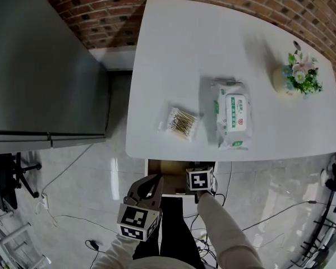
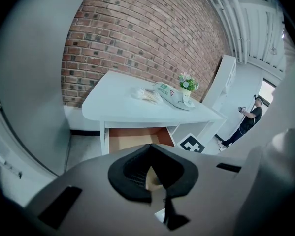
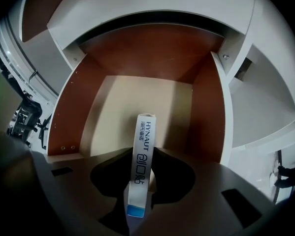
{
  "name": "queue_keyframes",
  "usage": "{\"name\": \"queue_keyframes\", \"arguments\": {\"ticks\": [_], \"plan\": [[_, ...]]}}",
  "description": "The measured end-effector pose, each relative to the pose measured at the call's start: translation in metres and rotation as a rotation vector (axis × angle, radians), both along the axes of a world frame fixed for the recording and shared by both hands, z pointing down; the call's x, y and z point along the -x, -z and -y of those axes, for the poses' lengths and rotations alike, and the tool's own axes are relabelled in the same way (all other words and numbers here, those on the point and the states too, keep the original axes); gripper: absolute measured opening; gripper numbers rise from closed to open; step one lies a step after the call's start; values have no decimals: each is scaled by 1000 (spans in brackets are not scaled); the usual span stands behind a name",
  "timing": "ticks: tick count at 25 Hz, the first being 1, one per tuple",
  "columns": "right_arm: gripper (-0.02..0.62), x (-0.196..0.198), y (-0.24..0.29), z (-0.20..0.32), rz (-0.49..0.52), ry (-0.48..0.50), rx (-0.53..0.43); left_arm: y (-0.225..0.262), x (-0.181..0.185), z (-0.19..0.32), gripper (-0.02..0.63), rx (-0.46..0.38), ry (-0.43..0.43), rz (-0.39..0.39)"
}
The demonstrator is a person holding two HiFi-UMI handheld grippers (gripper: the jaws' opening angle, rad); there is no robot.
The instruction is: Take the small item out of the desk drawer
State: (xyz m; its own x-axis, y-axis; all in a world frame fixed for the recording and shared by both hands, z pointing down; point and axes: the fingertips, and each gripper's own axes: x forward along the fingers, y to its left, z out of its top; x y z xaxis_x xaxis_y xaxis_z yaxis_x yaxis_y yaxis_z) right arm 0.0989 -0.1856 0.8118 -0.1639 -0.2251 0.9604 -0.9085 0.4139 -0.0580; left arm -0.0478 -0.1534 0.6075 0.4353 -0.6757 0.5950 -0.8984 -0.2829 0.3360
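The desk drawer (image 1: 170, 168) stands pulled out under the front edge of the white desk (image 1: 173, 49). Its pale floor (image 3: 137, 97) with brown side walls fills the right gripper view. A small narrow white box (image 3: 145, 132) with blue print stands on edge in the drawer, and my right gripper (image 3: 142, 166) points steeply down, shut on it, a pad against each side. In the head view only the right gripper's marker cube (image 1: 199, 179) shows over the drawer. My left gripper (image 1: 150, 181) hovers just left of the drawer front, shut and holding nothing (image 2: 151, 154).
On the desk lie a clear bag of cotton swabs (image 1: 180, 122), a pack of wet wipes (image 1: 232, 114) and a small pot of flowers (image 1: 297, 77). A grey cabinet (image 1: 38, 66) stands to the left, a brick wall behind. Cables run over the floor (image 1: 268, 212). A person (image 2: 248, 119) stands far off.
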Motion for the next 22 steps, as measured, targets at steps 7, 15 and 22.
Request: {"name": "queue_keyframes", "arguments": {"ticks": [7, 15, 22], "plan": [[95, 0, 10, 2, 35, -33, -26, 6, 0, 0, 17, -15, -1, 2], [94, -8, 38, -11, 59, -87, -61, 21, -2, -1, 18, -50, -17, 0], [94, -2, 75, -15, 110, -81, -140, 36, -3, -1, 17, -90, -44, -3]]}}
